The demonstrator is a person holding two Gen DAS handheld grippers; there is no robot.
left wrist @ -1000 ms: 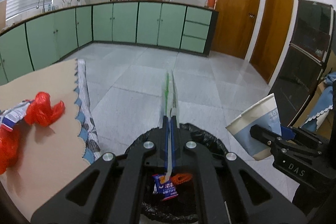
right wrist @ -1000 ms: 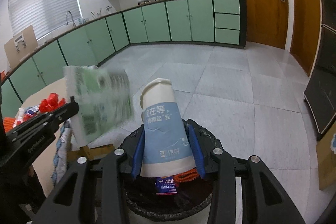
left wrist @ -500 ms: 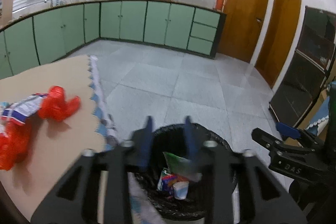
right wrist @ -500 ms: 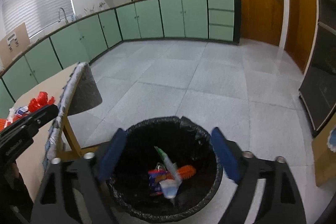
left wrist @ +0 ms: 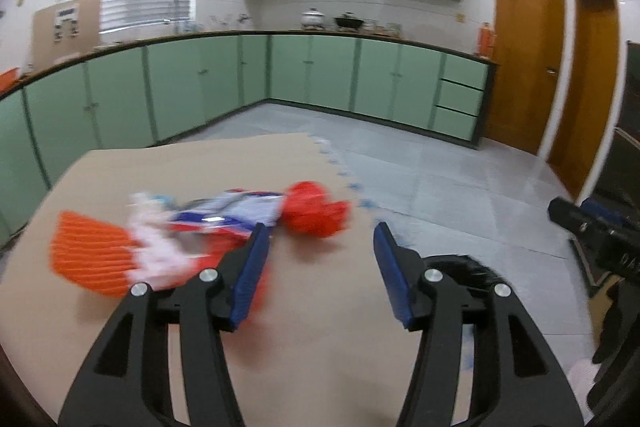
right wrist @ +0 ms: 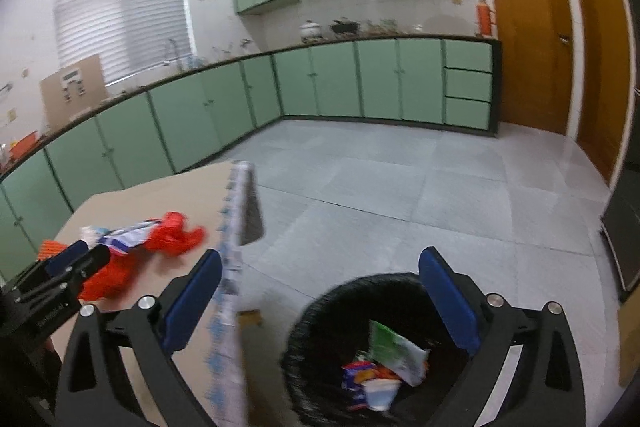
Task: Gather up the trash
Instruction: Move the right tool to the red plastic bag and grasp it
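- Both drops look done: my left tongs (left wrist: 318, 239) and right tongs (right wrist: 320, 267) have just been opening, and both stand apart now with nothing between the pads.
- The bin (right wrist: 320, 311) sits under and just ahead of the right tongs; a green wrapper (right wrist: 394, 351), a cup (right wrist: 378, 393) and a blue packet (right wrist: 356, 375) lie inside it.
- I judge I'm between loads, heading for the next pickup.
- The left tongs are over the counter (left wrist: 200, 163), aimed at the remaining trash just ahead of them and to their left.
- The red bag (left wrist: 316, 209) lies just past the gap; a red-white-blue wrapper (left wrist: 228, 213) touches it on the left; an orange piece (left wrist: 92, 253) lies further left. The pile is blurred, so I cannot tell how the items overlap.
- Next move, as I see it: bring the left tongs down onto the red bag, the nearest piece, and close on its bunched middle.
- The right tongs are off the counter edge, so they would need to swing left to reach the wrapper.
- The bag looks soft and crumpled; a shallow pinch may slip.
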